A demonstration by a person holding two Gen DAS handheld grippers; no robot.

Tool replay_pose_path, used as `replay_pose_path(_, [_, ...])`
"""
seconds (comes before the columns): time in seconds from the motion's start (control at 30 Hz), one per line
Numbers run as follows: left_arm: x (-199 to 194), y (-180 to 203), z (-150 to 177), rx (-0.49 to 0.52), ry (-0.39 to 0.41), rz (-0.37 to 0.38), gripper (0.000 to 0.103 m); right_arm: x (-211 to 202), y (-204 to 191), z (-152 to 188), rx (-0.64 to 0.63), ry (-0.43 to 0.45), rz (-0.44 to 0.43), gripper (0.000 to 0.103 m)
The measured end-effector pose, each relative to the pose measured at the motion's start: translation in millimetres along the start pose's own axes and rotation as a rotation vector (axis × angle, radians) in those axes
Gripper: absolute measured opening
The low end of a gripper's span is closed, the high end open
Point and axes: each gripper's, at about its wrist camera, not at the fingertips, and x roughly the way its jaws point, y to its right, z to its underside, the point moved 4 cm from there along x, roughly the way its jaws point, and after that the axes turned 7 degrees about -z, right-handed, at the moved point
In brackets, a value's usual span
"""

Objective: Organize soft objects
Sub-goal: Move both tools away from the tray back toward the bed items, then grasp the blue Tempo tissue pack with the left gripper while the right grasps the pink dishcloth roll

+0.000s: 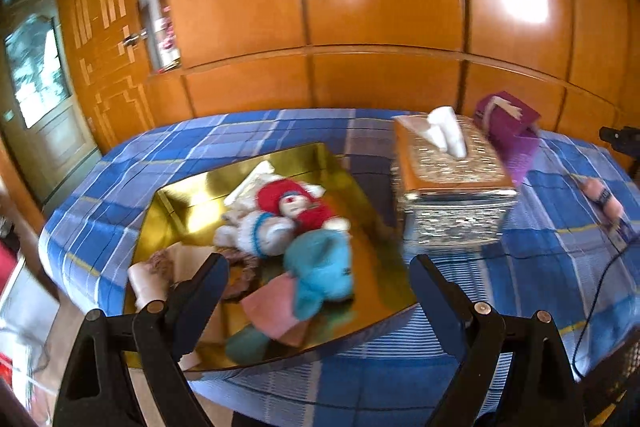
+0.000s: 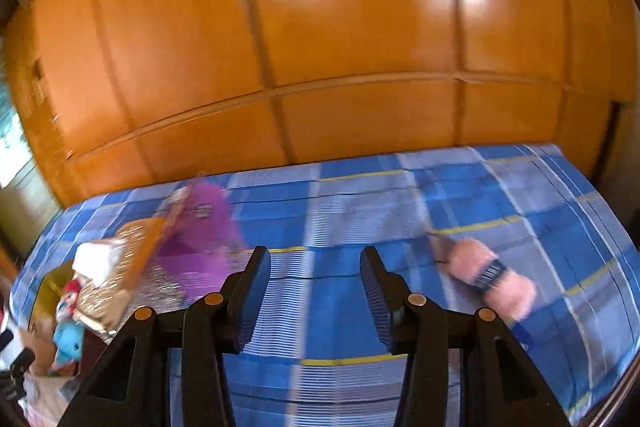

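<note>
Your left gripper (image 1: pixel 316 267) — jaws wide apart, empty — hangs over the gold tray (image 1: pixel 192 195), which holds a red-haired doll (image 1: pixel 294 205), a blue plush (image 1: pixel 320 273) and other soft pieces. Your right gripper (image 2: pixel 316 291) — jaws partly apart, nothing between them — faces the checked surface (image 2: pixel 360 195); a pink yarn skein (image 2: pixel 490 275) lies just right of it.
</note>
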Motion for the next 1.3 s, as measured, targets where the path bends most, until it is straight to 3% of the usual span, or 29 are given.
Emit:
replay_pose_path(0.33, [-14,79,-25,0.169,0.047,0.146,0.092,-38,99,0,0.229,0.068,0.118,0.047])
replay_pose_path(0.8, [-17,208,-47,0.427,0.092,0.342,0.092,-84,151,6,0.296,0.111,0.168,0.047])
replay_pose_path(1.07, [-3,277,-49,0.495,0.031,0.441,0.092,-110,179,10,0.314,0.127,0.204,0.047])
replay_pose_path(1.3, [9,332,-43,0.569,-0.014,0.486,0.092,-112,207,25,0.365,0.107,0.228,0.047])
